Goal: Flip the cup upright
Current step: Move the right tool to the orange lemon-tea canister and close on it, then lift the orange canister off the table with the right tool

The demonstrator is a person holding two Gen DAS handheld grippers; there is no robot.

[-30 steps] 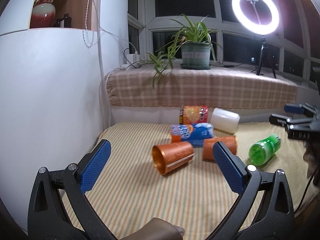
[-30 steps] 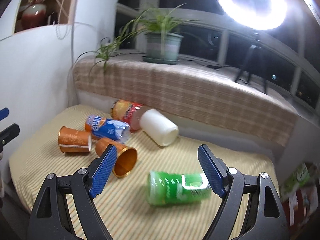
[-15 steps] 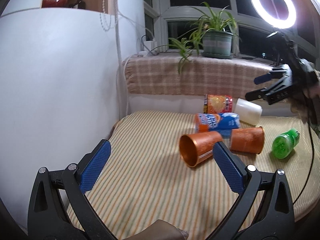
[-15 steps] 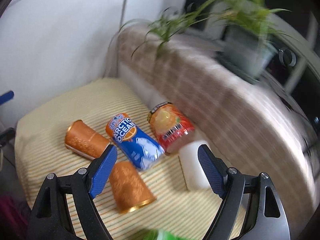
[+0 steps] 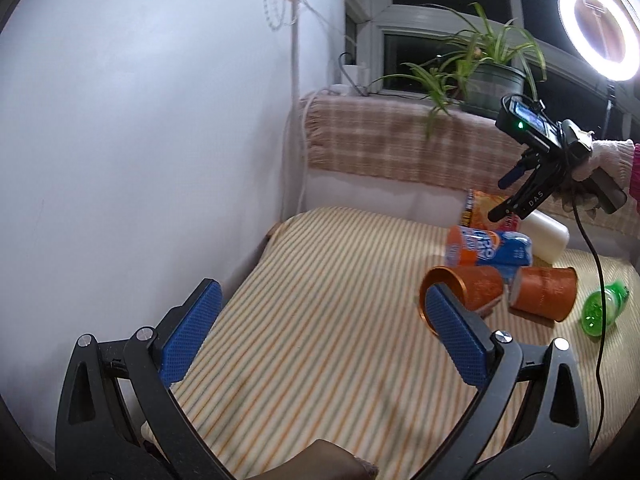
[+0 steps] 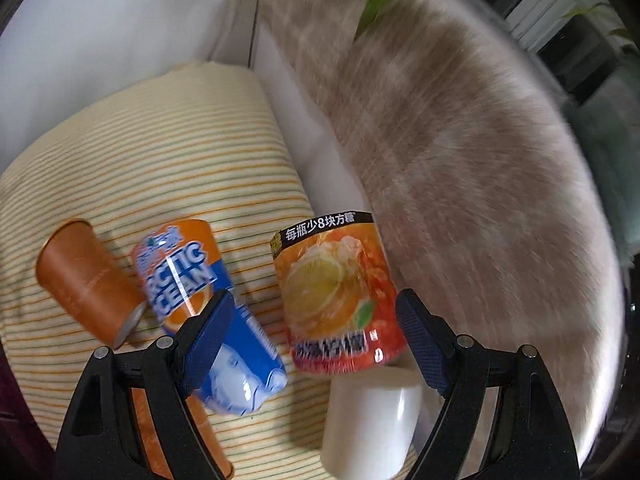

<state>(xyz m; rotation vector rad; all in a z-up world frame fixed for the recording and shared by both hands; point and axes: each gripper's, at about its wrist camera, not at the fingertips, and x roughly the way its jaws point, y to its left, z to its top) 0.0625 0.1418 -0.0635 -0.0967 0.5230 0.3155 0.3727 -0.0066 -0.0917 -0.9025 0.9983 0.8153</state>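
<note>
Several cups lie on their sides on the striped cloth (image 5: 320,320). In the right wrist view my right gripper (image 6: 316,332) is open above a red-orange printed cup (image 6: 336,292), its fingers either side of it without touching. A blue-orange Arctic Ocean cup (image 6: 200,292), a copper cup (image 6: 84,280) and a white cup (image 6: 372,424) lie around it. In the left wrist view my left gripper (image 5: 316,336) is open and empty, low at the front left; a copper cup (image 5: 464,292) lies with its mouth toward it. The right gripper (image 5: 520,196) hovers over the cup pile.
A second copper cup (image 5: 544,292) and a green cup (image 5: 600,312) lie at the right. A white wall (image 5: 140,160) bounds the left side. A checked cloth ledge (image 5: 380,144) with a potted plant (image 5: 488,76) runs behind. A ring light (image 5: 600,36) shines at the upper right.
My right gripper has moved forward and down over the cup pile, now close above the red-orange cup. My left gripper has swung left, so the cups sit further right in its view.
</note>
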